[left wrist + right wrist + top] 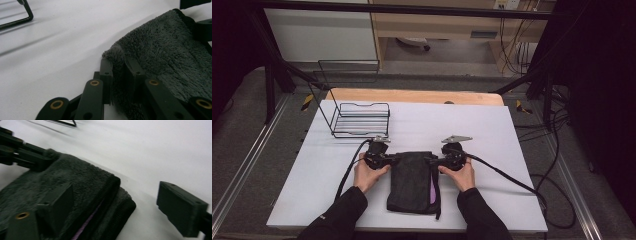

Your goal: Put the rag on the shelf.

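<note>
A folded dark grey fleece towel [412,182] lies on the white table [492,135] near the front, with a purple edge [433,190] along its right side. My left gripper [396,160] is at its far left corner. In the left gripper view the jaws [118,65] are shut on that corner of the towel [170,57]. My right gripper [430,161] is at the far right corner. In the right gripper view its jaws [117,200] stand wide apart, one resting over the towel [62,180], the other off its edge above the table.
A black wire basket [361,119] stands at the back left of the table, its rim [15,17] showing in the left gripper view. Cables trail from both grippers across the table. A wooden edge [412,95] runs along the back.
</note>
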The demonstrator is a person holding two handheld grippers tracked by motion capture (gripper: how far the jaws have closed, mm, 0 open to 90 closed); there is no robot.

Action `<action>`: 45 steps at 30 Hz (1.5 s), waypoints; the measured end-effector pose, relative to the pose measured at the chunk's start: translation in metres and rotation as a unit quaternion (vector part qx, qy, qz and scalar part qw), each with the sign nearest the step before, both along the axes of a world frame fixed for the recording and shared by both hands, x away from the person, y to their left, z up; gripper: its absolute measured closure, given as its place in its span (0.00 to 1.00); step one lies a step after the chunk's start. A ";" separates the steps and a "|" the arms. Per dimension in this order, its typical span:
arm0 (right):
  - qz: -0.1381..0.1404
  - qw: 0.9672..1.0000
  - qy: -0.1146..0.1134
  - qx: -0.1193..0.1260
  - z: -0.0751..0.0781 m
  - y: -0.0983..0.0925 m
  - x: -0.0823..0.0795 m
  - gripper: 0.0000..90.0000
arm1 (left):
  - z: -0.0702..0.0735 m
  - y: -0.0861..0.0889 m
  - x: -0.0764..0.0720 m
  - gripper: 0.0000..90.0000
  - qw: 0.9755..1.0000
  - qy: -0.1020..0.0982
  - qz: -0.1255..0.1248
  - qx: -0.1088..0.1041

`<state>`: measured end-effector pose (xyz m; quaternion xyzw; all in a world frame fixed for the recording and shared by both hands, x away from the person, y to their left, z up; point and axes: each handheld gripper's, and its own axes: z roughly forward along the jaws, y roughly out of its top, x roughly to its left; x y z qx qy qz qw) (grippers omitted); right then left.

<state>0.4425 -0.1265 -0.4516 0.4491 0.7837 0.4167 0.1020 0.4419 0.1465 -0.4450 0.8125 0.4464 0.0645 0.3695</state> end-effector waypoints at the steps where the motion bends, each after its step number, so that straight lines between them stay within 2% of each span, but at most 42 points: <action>1: -0.002 1.000 0.003 -0.011 -0.001 0.000 0.000 0.24 | 0.000 0.000 0.000 0.85 1.000 -0.001 0.000 0.001; 4: -0.002 1.000 0.008 -0.014 -0.003 0.001 -0.001 0.29 | 0.000 -0.002 -0.002 0.85 1.000 -0.008 -0.001 0.005; 11: 0.005 1.000 0.027 0.001 -0.002 0.002 -0.006 0.52 | 0.000 -0.001 -0.002 0.85 1.000 -0.012 -0.004 0.007; 15: 0.007 0.999 0.050 0.019 -0.002 0.003 -0.008 0.68 | 0.000 -0.001 -0.002 0.85 1.000 -0.011 -0.005 0.003; 19: 0.009 0.997 0.065 0.030 -0.001 0.003 -0.008 0.77 | 0.000 0.000 -0.002 0.86 1.000 -0.013 -0.007 0.005; 26: 0.007 0.997 0.067 0.038 0.001 0.003 -0.008 0.82 | 0.003 0.003 -0.002 0.88 1.000 -0.005 -0.006 -0.010; 32: 0.007 0.997 0.057 0.048 0.007 0.001 -0.011 0.83 | 0.015 0.010 -0.006 0.89 0.999 -0.019 -0.009 -0.032; 40: 0.015 0.998 0.029 0.058 0.023 0.001 -0.018 0.83 | 0.034 0.013 -0.015 0.89 0.998 -0.046 -0.019 -0.038; 45: 0.019 0.997 0.014 0.075 0.034 -0.002 -0.024 0.83 | 0.046 0.015 -0.021 0.90 0.997 -0.063 -0.021 -0.046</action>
